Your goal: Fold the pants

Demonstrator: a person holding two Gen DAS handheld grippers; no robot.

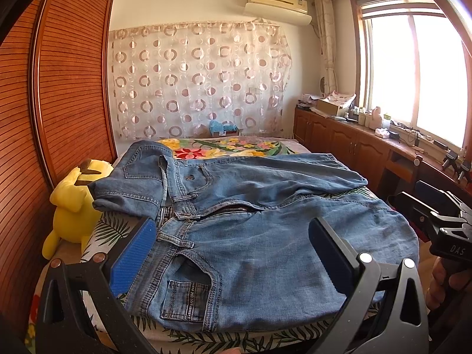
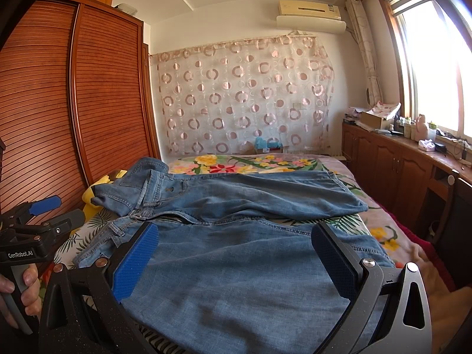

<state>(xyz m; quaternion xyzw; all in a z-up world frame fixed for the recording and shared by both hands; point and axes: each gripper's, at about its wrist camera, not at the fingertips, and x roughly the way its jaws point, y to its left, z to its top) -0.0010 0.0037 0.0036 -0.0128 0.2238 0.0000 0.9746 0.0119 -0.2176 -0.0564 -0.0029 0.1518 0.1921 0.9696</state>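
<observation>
Blue jeans (image 1: pixel 250 236) lie spread on the bed, waistband to the left with the zipper open, legs running right. They also show in the right wrist view (image 2: pixel 236 265). My left gripper (image 1: pixel 233 253) is open, hovering over the near waistband and front pocket, empty. My right gripper (image 2: pixel 236 259) is open, hovering over the near leg, empty. The left gripper's body shows at the left edge of the right wrist view (image 2: pixel 32 236); the right gripper's body shows at the right edge of the left wrist view (image 1: pixel 442 230).
The bed (image 1: pixel 221 147) has a floral cover. A yellow plush toy (image 1: pixel 73 203) sits at its left edge beside the wooden wardrobe (image 1: pixel 59 103). Low wooden cabinets (image 1: pixel 354 141) with clutter run under the window on the right. A patterned curtain (image 2: pixel 244 97) hangs behind.
</observation>
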